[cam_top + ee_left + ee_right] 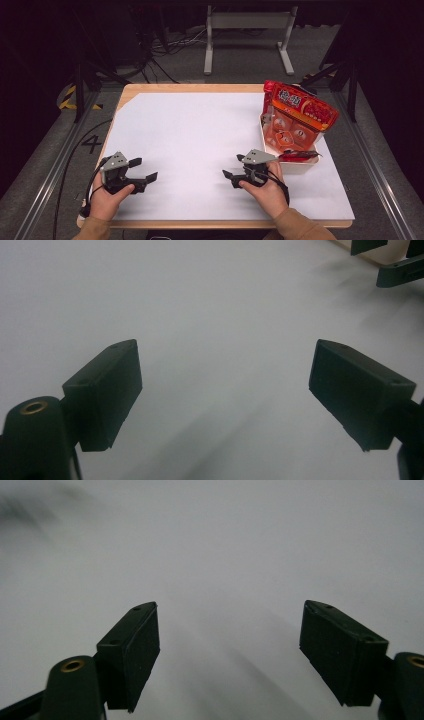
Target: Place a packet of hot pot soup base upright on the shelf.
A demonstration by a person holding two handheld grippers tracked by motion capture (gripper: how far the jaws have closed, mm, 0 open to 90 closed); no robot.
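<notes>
Red, glossy plastic snack bag [299, 117] printed with pale lettering and round pictures stands tilted in a shallow white tray [305, 166] near the right edge of the tabletop [195, 130], its top leaning toward the far side. A small flat red packet [299, 155] lies across the near end of that tray, just beside the right hand-held gripper [234, 167].

That right hand-held gripper, black with a grey three-cornered plate on top, rests low over the white sheet covering the tabletop, gripped by the person's right hand [265, 187]. Its jaws point toward the left and stand spread apart with nothing between them; in the right gripper view [230, 655] bare white surface shows between the two black pads.

Well apart from it, toward the near left corner, the left hand-held gripper [142, 170] sits in the person's left hand [107, 197], its jaws pointing right and likewise released, wide, and empty. In the left gripper view [225, 395] the white sheet lies between its pads, and the other gripper's dark jaw tips show at the top right corner.

Wooden edges of the tabletop frame the white sheet. Beyond the far edge, a grey metal stand [247, 37] and loose cables [165, 50] rest on the dark floor.
</notes>
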